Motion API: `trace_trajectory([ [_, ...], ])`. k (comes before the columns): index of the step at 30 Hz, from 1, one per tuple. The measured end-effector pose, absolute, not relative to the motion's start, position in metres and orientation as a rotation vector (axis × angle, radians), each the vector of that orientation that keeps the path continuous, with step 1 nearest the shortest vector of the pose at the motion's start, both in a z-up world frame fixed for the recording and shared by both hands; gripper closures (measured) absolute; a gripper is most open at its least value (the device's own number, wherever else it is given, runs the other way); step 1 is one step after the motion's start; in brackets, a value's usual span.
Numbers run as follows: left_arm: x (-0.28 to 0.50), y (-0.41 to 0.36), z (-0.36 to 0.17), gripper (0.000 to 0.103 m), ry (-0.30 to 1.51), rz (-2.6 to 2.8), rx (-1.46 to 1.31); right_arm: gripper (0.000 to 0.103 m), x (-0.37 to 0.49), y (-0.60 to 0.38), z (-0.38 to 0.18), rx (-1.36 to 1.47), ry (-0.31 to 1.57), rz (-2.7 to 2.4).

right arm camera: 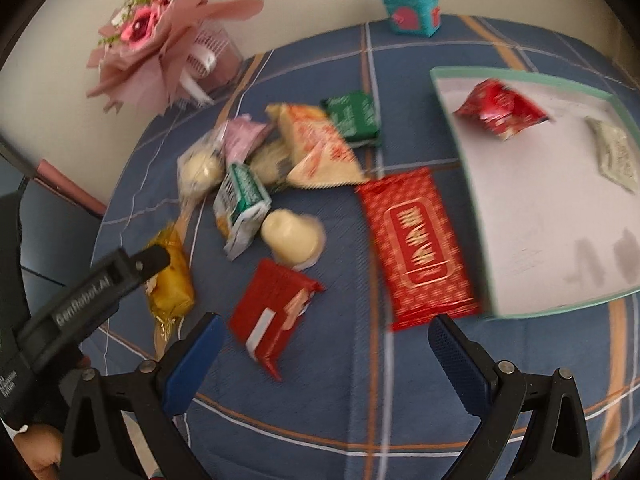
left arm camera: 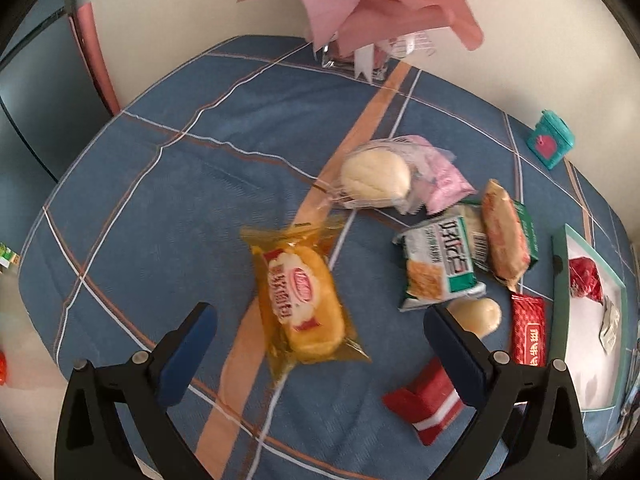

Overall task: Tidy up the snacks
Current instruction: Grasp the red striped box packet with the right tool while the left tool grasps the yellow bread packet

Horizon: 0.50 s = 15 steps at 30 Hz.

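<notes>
Red packets (right arm camera: pixel 416 240), three; white buns (left arm camera: pixel 374 178), two.

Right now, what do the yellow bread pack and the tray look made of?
yellow bread pack: clear yellow-tinted plastic film, glossy; the bun shows through and the sealed ends crinkle.
tray: likely cardboard, matte; thin teal walls, flat white floor with grey smudges. Could be thin plastic.

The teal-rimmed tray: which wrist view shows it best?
The right wrist view. There the teal-rimmed tray shows most of its white floor, with a red packet and a pale sachet inside. The left wrist view catches it only squeezed at the right edge, heavily distorted.
</notes>
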<state>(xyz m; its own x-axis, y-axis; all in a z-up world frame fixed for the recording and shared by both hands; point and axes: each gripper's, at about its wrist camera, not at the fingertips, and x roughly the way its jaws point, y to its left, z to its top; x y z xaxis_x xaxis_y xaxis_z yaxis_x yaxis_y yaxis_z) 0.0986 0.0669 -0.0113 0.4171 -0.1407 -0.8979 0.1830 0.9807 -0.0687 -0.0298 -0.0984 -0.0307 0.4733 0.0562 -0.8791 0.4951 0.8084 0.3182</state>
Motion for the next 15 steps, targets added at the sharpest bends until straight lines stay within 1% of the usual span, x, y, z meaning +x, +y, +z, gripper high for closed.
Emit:
trace_trajectory([
  [6, 0.111, 0.081, -0.028, 0.0, 1.17, -0.188, 0.009, 0.0, -0.012, -0.077, -0.05, 0.588, 1.095, -0.278],
  [15, 0.125, 0.081, -0.043, 0.0, 1.176, -0.182, 0.018, 0.0, 0.014, -0.057, -0.07, 0.533, 1.133, -0.303],
])
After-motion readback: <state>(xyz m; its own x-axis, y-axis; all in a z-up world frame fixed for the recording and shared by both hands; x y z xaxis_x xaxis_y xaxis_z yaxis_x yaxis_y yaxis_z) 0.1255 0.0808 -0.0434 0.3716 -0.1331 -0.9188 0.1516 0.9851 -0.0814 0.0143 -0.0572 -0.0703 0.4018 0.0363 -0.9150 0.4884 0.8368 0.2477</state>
